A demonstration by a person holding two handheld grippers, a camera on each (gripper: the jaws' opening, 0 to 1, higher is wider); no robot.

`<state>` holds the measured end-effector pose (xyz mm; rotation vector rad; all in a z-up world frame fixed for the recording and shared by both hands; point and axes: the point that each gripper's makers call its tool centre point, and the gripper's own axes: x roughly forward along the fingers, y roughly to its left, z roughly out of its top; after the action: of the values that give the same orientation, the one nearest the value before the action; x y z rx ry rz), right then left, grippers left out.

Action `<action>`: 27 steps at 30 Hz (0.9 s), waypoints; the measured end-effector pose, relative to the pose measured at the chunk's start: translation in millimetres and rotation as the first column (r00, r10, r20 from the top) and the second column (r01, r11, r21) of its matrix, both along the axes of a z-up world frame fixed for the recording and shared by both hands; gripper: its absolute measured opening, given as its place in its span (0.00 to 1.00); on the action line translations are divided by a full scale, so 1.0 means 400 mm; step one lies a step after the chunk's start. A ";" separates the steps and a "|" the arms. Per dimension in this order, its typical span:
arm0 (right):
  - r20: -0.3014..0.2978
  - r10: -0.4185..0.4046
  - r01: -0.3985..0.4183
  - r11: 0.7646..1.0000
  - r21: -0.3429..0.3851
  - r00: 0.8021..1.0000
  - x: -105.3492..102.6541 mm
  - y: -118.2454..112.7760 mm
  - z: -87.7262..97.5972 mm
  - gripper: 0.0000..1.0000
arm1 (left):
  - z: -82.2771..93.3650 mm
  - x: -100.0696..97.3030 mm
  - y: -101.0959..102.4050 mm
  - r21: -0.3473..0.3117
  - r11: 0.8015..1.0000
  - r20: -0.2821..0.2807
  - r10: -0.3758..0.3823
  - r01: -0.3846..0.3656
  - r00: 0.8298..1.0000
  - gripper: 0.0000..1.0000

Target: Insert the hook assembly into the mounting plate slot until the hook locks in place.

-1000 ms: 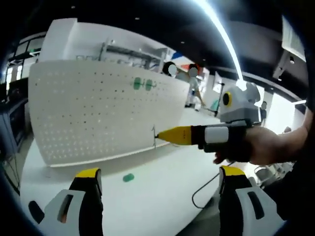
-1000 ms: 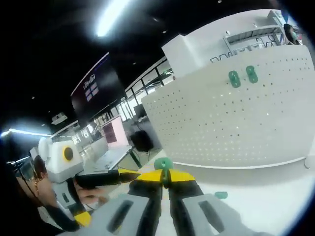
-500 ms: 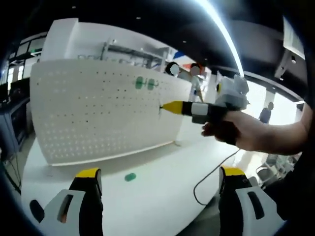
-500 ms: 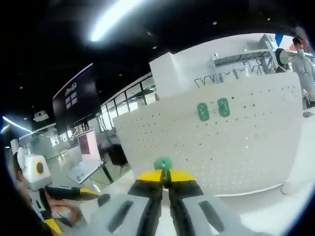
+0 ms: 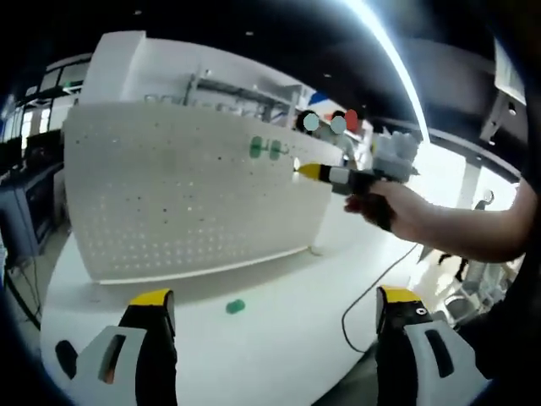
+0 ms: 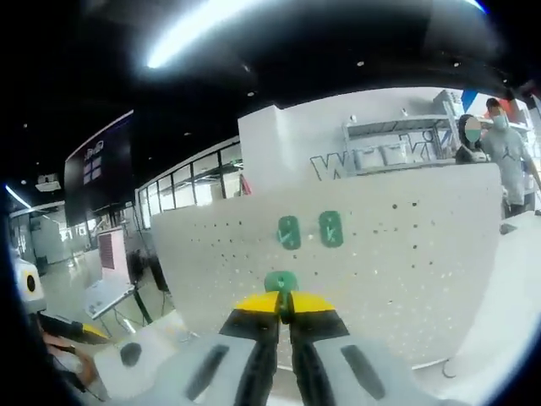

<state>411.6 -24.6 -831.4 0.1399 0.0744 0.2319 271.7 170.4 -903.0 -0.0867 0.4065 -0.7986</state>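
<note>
The white pegboard mounting plate [image 5: 186,194] stands upright on the round white table [image 5: 279,338], with two green hooks [image 5: 265,149] mounted near its top right. My right gripper [image 5: 303,172] reaches in from the right, its yellow tip just beside those hooks. In the right gripper view the jaws [image 6: 283,300] are shut on a green hook assembly [image 6: 281,281], held in front of the plate [image 6: 380,254] a little below the two mounted hooks [image 6: 309,230]. My left gripper [image 5: 275,298] is open, low over the table, with nothing between its fingers.
A loose green piece [image 5: 235,306] lies on the table in front of the plate. A black cable [image 5: 365,292] trails off the table's right edge. People stand far behind the plate [image 6: 499,144]. The left gripper [image 6: 63,331] shows at lower left.
My right gripper has risen and gone toward the plate's top right, carrying the green hook assembly up to just beside the two mounted hooks. The left gripper has hardly moved.
</note>
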 end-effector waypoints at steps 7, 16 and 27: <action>0.022 -0.069 0.069 0.997 -0.028 0.997 0.049 -0.063 0.015 0.01 | -0.006 0.002 0.003 -0.012 1.000 -0.031 -0.008 0.008 0.999 0.97; 0.043 -0.149 0.149 0.989 0.001 0.988 0.091 -0.134 0.031 0.01 | -0.007 0.006 0.006 -0.004 1.000 -0.039 -0.015 0.015 0.999 0.94; 0.073 -0.195 0.194 0.981 0.028 0.978 0.156 -0.174 0.061 0.01 | -0.026 0.013 0.007 0.014 1.000 -0.058 -0.010 0.010 0.998 0.92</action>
<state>474.0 -94.2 -807.2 0.1576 -0.0169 0.0420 276.8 173.3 -913.5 -0.0948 0.4674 -0.8044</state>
